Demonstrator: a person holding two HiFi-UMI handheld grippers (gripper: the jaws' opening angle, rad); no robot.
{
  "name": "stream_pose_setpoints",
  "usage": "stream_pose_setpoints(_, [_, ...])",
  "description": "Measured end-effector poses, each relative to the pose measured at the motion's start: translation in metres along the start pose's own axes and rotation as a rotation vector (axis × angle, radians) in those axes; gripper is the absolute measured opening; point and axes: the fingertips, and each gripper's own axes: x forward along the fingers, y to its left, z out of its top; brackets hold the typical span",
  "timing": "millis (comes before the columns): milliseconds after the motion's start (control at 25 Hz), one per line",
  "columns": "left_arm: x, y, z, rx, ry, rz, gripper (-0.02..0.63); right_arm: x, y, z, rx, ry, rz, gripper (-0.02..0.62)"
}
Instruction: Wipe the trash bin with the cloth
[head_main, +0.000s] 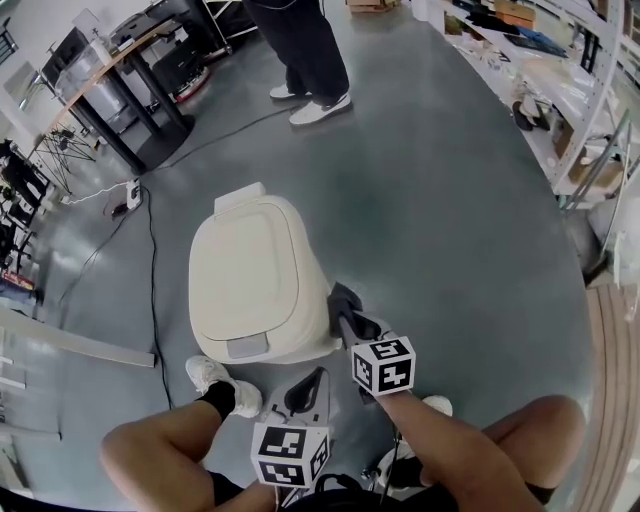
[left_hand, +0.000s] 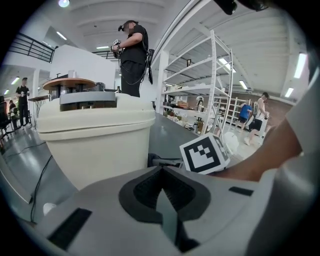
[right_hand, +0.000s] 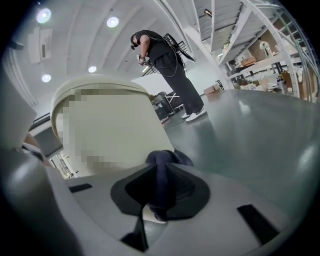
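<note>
A cream trash bin (head_main: 255, 280) with its lid down stands on the grey floor in front of me. My right gripper (head_main: 346, 315) is shut on a dark blue cloth (head_main: 343, 297) and holds it against the bin's lower right side. In the right gripper view the cloth (right_hand: 161, 167) bulges out between the jaws, next to the bin wall (right_hand: 110, 125). My left gripper (head_main: 306, 388) hangs lower, near my knee and apart from the bin, shut with nothing in it. The left gripper view shows the bin (left_hand: 95, 135) ahead.
A person (head_main: 305, 50) stands beyond the bin. Cables (head_main: 150, 270) and a power strip (head_main: 130, 195) lie on the floor to the left, by dark-legged tables (head_main: 130, 90). Shelving (head_main: 565, 90) lines the right side. My shoe (head_main: 215, 378) rests beside the bin's front corner.
</note>
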Motion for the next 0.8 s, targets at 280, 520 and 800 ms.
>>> stream_pose_setpoints(280, [0.006, -0.006, -0.011, -0.021, 0.012, -0.034, 0.0, 0.013, -0.015, -0.036, 0.073, 0.014, -0.026, 0.052])
stream_pose_setpoints(520, [0.014, -0.004, -0.028, 0.015, 0.088, -0.025, 0.0, 0.026, -0.031, -0.062, 0.056, 0.047, -0.031, 0.052])
stream_pose_setpoints(800, [0.022, 0.007, -0.037, 0.012, 0.103, 0.001, 0.0, 0.04, -0.023, -0.089, 0.055, 0.084, -0.005, 0.052])
